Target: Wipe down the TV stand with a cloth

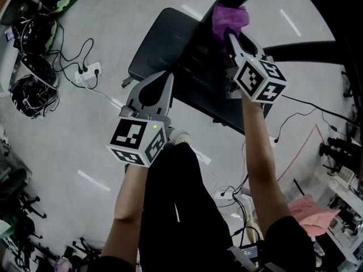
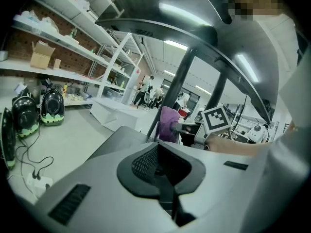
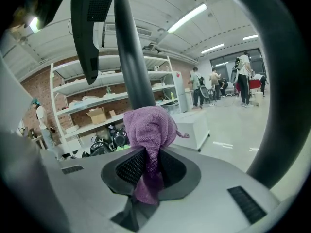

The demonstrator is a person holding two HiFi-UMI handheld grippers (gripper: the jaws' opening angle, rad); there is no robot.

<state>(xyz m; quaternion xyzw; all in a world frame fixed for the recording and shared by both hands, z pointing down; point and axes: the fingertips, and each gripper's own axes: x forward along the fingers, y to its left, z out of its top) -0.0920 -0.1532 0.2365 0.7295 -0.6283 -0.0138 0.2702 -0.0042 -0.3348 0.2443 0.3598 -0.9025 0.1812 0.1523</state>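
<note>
Head view first: both bare forearms are being held out forward and down over the grey floor (image 1: 85, 163). The right one is being reached further out than the left. The left tongs (image 1: 165, 78) are being kept over the near edge of the TV stand (image 1: 153, 44), at its dark flat base plate. The right tongs (image 1: 231, 37) are being pushed up against the stand's dark upright part. The purple cloth (image 1: 229, 17) is bunched right at their tip, pressed on the stand. So the cloth is being kept well apart from the left tongs and dead on the right ones. A white power strip (image 1: 88, 71) with cables is lying on the floor off to the left.

Left gripper view: the left tongs (image 2: 158, 149) are being held together with nothing between them. They are being pointed across the TV stand's base plate (image 2: 114, 139) toward its pole (image 2: 177, 81). The purple cloth (image 2: 169, 124) is being seen past them, right by the pole, with the right gripper's marker cube (image 2: 215, 120) just beside it.

Right gripper view: the right tongs (image 3: 146, 152) are being clamped on the purple cloth (image 3: 148, 125). A strip of it is being pinched between the pads. The bulk of it is puffed out over the tip, against the stand's dark pole (image 3: 131, 57). Shelves (image 3: 97, 106) are being seen behind.
</note>
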